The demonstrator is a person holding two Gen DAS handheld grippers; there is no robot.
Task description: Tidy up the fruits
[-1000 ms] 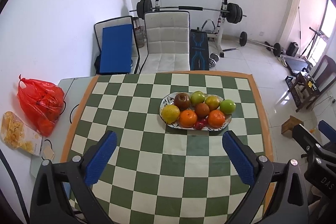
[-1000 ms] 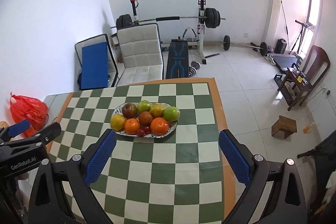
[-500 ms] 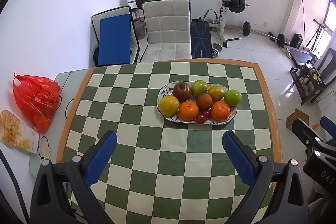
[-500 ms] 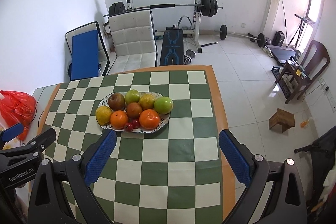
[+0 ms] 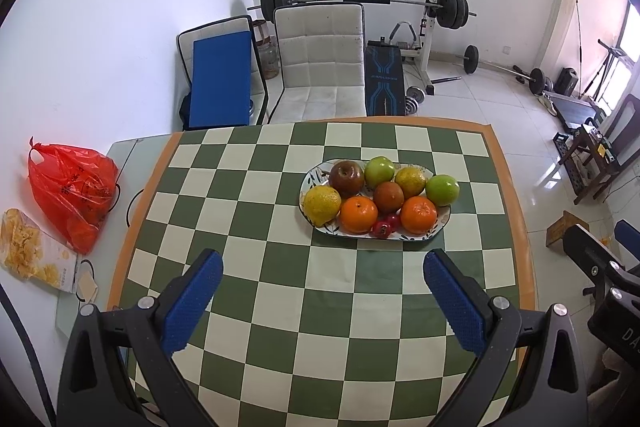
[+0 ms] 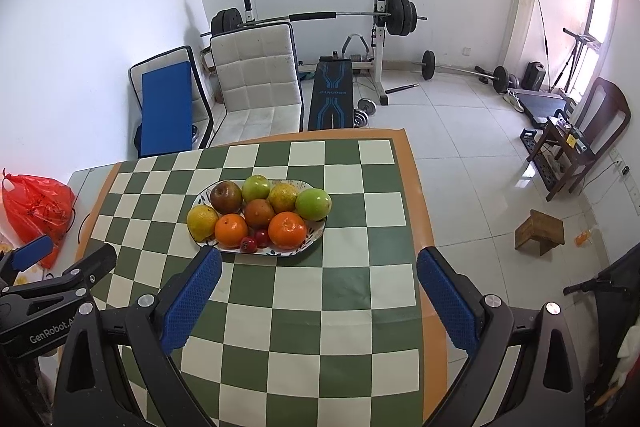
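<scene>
Left gripper (image 5: 323,269) fingers (image 5: 192,301) spread above checkered table (image 5: 248,227), near fruit plate (image 5: 440,227).

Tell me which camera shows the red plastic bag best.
The left wrist view. There the red plastic bag shows whole, beside the checkered table. In the right wrist view the bag sits at the frame's edge, its lower part hidden behind the left gripper.

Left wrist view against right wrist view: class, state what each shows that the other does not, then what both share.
Only the left wrist view shows the snack packet beside the red bag and the left gripper, jaws open. Only the right wrist view shows the right gripper, also open. Both share the plate of fruit on the checkered table, the red bag and the white chair beyond.
</scene>
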